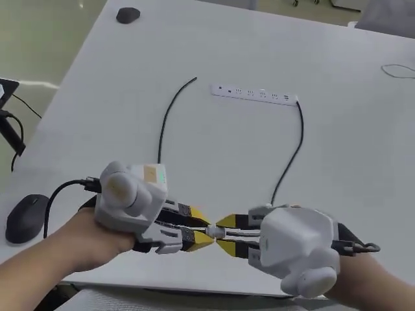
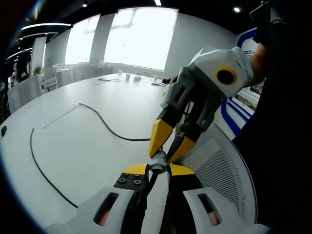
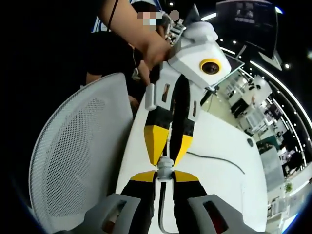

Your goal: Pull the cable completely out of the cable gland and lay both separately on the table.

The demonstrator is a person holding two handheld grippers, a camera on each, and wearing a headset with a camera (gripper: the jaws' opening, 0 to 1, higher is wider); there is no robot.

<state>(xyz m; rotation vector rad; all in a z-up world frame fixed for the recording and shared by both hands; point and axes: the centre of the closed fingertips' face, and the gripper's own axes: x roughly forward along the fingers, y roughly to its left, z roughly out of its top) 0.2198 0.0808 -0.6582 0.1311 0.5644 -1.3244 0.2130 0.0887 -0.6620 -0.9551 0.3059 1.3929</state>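
The cable gland (image 1: 213, 232), one small grey fitting, is held in the air over the near edge of the white tabletop (image 1: 227, 168), between the two grippers that meet tip to tip. Its long axis lies along the line of the grippers, left to right in the head view and about parallel to that near edge. One cable (image 3: 159, 204) is threaded in it: in the right gripper view a thin strand runs back from the gland (image 3: 165, 170) between that gripper's own fingers, and in the left gripper view a dark strand leaves the gland (image 2: 158, 163) the other way.

The left gripper (image 1: 207, 234) has its yellow-tipped fingers closed on one end of the gland, and the right gripper (image 1: 222, 234) has its fingers closed on the other end. Whether either pair also pinches the cable itself I cannot tell. One hand holds each gripper.

Farther out on the tabletop lie one white power strip (image 1: 254, 94) with its black cord (image 1: 297, 146) curving toward the grippers, and one loose black cable (image 1: 165, 120) to its left, so two black leads in all. One black mouse (image 1: 26, 217) sits at the left edge, and one dark oval object (image 1: 128, 14) at the far corner. A white mesh chair (image 3: 73, 151) stands beside the tabletop
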